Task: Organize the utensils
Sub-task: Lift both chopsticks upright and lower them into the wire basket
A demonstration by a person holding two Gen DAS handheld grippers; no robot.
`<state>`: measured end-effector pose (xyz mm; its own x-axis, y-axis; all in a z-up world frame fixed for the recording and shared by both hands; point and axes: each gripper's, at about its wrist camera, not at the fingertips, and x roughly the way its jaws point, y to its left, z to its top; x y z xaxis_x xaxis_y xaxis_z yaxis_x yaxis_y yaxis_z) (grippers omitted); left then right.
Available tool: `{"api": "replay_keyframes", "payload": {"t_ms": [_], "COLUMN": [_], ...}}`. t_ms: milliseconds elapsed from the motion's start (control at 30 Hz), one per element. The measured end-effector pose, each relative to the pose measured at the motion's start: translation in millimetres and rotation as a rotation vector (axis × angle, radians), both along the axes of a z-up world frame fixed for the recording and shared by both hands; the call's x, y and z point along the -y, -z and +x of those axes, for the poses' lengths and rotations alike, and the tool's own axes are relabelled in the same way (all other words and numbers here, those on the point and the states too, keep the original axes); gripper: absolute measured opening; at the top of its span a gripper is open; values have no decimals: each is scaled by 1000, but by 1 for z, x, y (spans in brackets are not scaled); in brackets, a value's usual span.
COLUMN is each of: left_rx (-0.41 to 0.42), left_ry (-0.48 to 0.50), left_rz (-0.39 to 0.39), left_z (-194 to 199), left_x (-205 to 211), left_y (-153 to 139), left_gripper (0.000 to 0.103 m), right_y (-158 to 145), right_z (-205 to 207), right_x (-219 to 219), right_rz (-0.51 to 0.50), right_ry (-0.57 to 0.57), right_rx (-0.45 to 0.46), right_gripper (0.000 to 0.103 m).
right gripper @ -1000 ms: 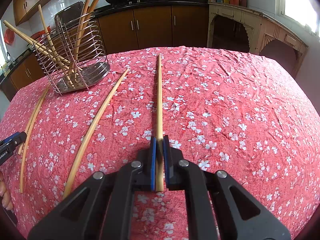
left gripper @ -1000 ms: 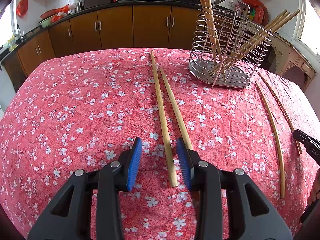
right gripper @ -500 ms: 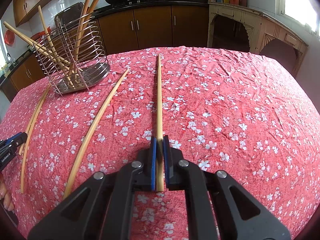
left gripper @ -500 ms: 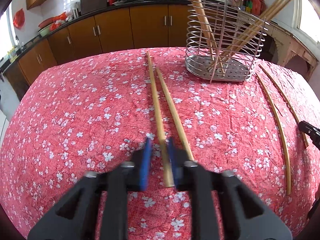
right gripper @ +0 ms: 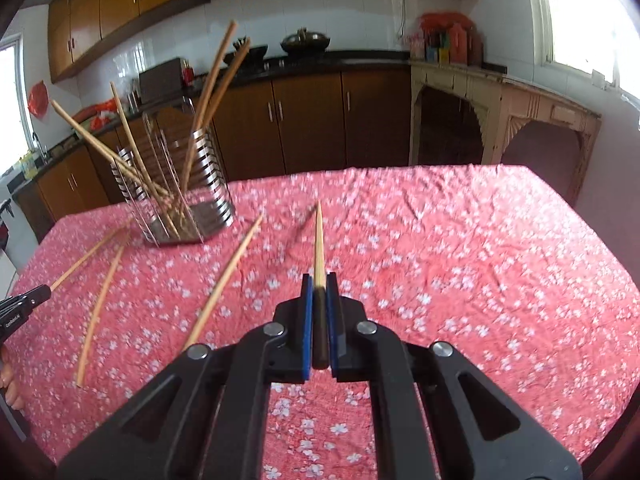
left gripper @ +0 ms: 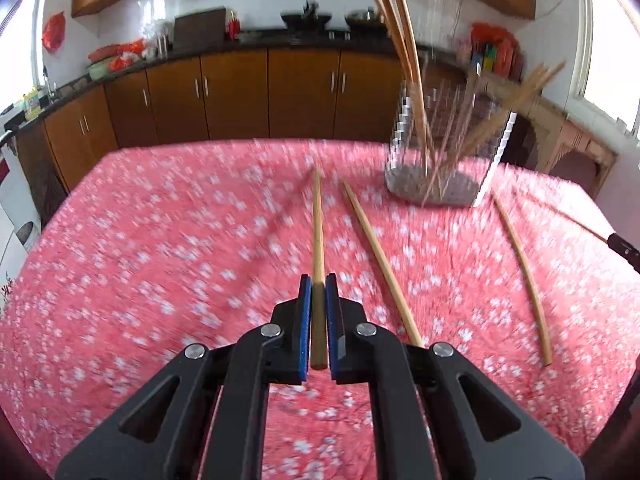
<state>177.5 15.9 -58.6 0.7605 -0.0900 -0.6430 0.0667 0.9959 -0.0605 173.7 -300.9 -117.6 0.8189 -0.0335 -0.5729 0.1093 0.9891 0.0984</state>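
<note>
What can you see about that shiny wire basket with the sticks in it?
The basket is a shiny metal holder with thin wire walls and a flat solid base. It stands upright on the pink flowered tablecloth, toward the far edge near the brown cupboards. Several long wooden chopsticks stand inside it, leaning out in different directions above its rim. No gripper touches it. In the left view it looks blurred.

Matt wooden chopsticks (right gripper: 224,276) lie on crumpled floral cloth (right gripper: 460,264); the wire holder (right gripper: 176,184) is shiny metal
</note>
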Motion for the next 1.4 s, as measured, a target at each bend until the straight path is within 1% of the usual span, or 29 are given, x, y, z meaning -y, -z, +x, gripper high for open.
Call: {"api": "replay_keyframes", "payload": {"t_ms": [133,300,467,633,867,967,1000,1100,1167,1267,1367,1400], "left_rx": [94,214,289,323,328,337,343,387,426,481,517,530], "left_ry": [-14,-37,-43,-42,-37,-38,-38,-33,-25,-6,9,8], "left_rz": [-51,-124,-150,-163,-156,-143,-139,-128,-127,-147,-187,-193], "left_z": [-9,-22,-27,-30,-26,-23,-22,-21,-22,-23,-20,-18], "left_x": [-24,-42,-45,-44,-40,-38,-36,-31,-26,-16,-4,-1], "left_y": [-28,-64,-86,-99,-101,-109,-113,-137,-158,-189,-216,-221], "left_gripper": [7,7,7,7,7,7,7,7,7,7,7,7], "right_y": [-25,-55,-76,-90,-95,-106,-115,-147,-167,-201,-222,-229], "right_z": [-11,-25,-32,-34,-32,-30,-30,-33,-34,-31,-25,-19], "right_x": [2,5,5,5,8,6,7,5,2,-2,-10,-15], "right_rz": [-3,26,49,68,75,77,87,102,110,145,158,157], "right_ry": [0,-5,-24,-39,-42,-41,-46,-67,-84,-119,-138,-143], "right_rx": [90,200,271,308,314,334,350,412,455,521,566,582], "right_gripper": [8,8,8,8,8,8,8,8,8,8,8,8]}}
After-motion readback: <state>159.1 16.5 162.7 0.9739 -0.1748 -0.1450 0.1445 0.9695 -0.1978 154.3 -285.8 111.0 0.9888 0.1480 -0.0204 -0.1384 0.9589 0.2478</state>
